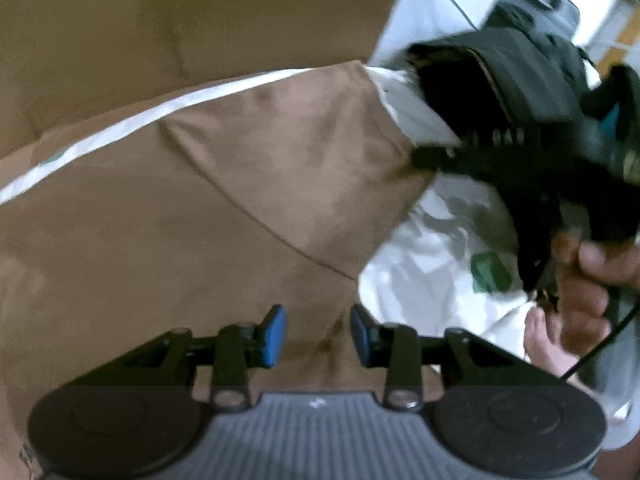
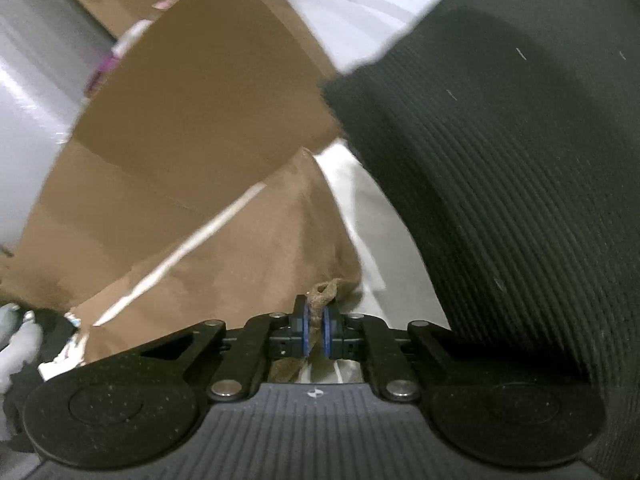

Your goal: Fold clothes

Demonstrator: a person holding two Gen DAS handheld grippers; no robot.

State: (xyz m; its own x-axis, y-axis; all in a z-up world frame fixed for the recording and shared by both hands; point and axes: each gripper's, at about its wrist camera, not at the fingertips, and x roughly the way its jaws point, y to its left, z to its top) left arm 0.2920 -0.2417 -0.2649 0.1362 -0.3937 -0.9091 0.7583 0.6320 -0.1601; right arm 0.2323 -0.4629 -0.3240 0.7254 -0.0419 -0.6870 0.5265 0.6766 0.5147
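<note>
A brown garment lies spread over a white sheet. My left gripper hovers over the garment's near part; its blue pads stand apart, with cloth showing below them and nothing pinched. At the garment's right corner sits my right gripper, carried by a hand. In the right wrist view the right gripper is shut on a bunched edge of the brown garment, and a tuft of cloth sticks up between its pads.
Brown cardboard stands behind the garment and fills the upper left of the right wrist view. A dark ribbed sleeve covers the right side there. The crinkled white sheet carries a green label. A dark grey bag is at the far right.
</note>
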